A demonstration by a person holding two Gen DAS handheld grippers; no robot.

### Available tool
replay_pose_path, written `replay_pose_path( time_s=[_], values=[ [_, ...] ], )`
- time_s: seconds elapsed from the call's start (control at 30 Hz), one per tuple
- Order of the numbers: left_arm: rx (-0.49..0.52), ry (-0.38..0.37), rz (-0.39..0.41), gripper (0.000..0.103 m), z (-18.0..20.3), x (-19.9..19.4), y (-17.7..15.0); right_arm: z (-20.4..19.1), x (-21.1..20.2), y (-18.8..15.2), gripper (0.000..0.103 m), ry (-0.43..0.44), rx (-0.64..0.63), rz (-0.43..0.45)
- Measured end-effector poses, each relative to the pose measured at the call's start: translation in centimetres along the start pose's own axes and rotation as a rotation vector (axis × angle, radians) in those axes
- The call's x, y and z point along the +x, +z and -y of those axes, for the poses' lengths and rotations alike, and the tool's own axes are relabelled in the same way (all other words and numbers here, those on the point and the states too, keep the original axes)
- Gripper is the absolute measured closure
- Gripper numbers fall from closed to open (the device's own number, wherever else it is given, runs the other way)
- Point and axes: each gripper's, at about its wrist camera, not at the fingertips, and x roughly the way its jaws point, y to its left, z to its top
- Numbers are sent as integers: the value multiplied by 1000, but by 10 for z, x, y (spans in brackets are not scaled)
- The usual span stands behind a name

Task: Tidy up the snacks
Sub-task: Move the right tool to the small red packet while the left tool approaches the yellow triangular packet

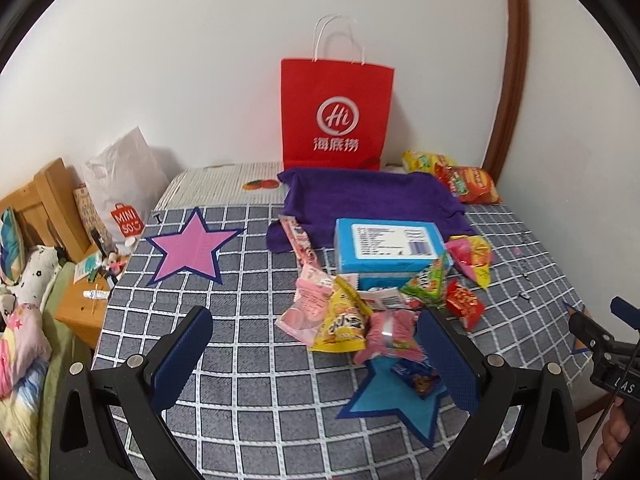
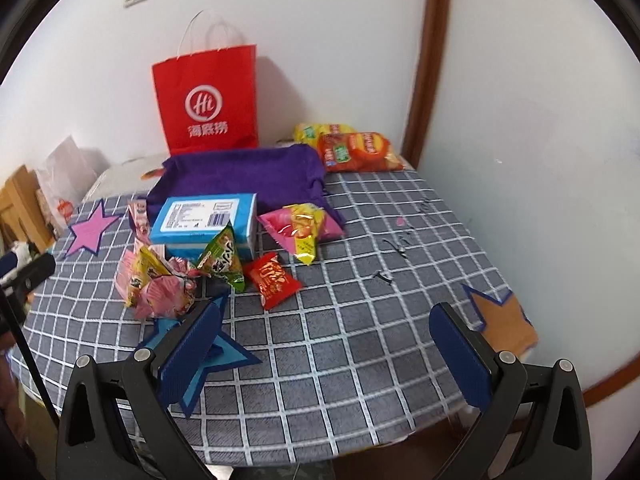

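A home bedroom — bed [image 1: 24,344] with patterned bedding, wooden nightstand [image 1: 80,312], shopping bags [image 1: 336,116] against the wall beside a cloth-covered table [image 1: 248,400].

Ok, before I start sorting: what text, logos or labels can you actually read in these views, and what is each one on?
"Hi", with "海底捞" beneath: red paper bag at the wall.
"MINISO": white plastic bag at the table's left edge.
"LAS", cut off: right gripper body, left wrist view.
White label on the blue box: barcode and print, too small to read.
Snack packets: print too blurred to read.
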Motion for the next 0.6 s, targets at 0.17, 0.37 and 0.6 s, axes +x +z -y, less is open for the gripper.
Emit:
replay_pose_path(
  time_s=[0.17,0.37,0.6],
  values=[
    [-10,7,-50,2,-11,30,2,5,42,-3,1,114,36,-29],
    [-33,48,-105,2,-26,66,6,10,90,-2,10,150,64,-93],
    [-68,58,-165,2,-42,103,7,5,151,1,35,182,26,-181]
  ],
)
